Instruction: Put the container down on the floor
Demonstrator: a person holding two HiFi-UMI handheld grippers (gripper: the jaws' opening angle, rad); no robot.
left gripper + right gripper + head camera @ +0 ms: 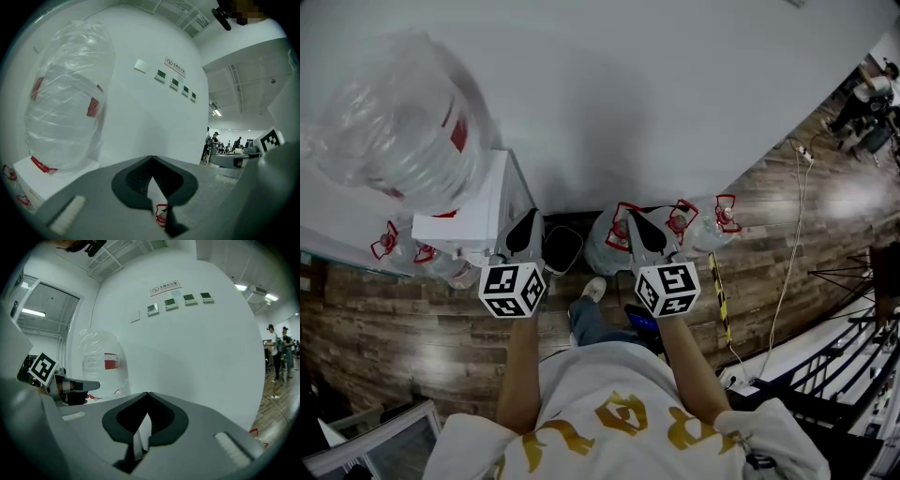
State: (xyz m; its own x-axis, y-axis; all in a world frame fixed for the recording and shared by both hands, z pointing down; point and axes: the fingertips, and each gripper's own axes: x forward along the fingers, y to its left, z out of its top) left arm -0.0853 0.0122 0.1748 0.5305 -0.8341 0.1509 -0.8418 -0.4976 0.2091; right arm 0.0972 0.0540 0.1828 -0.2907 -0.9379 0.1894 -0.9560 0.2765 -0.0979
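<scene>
A big plastic-wrapped jug (403,112) stands on a white stand (478,211) against the wall at far left, well clear of the wooden floor (412,319). Smaller red-handled bottles (389,242) lie on the boards at the stand's foot. The left gripper (528,217) hangs in front of the stand, its jaws closed tip to tip with nothing between them. Its own view (151,158) shows only wall and a bottle cap through the gap. Another jug (605,246) rests on the floor between the two tools, just beyond the person's shoe (593,289). The right gripper (634,217) is likewise clenched and empty, as its own view (147,393) shows. More red-handled bottles (712,223) sit to its right, near a loose cable (787,272).

The scene fits a jug just set down and let go, or the wrapped one awaiting a lift.

Any lift of the wrapped jug looks risky, because loose film over a round, heavy body could slide between narrow jaws. A drop would likely land among the crowded bottles or on the shoe.
</scene>
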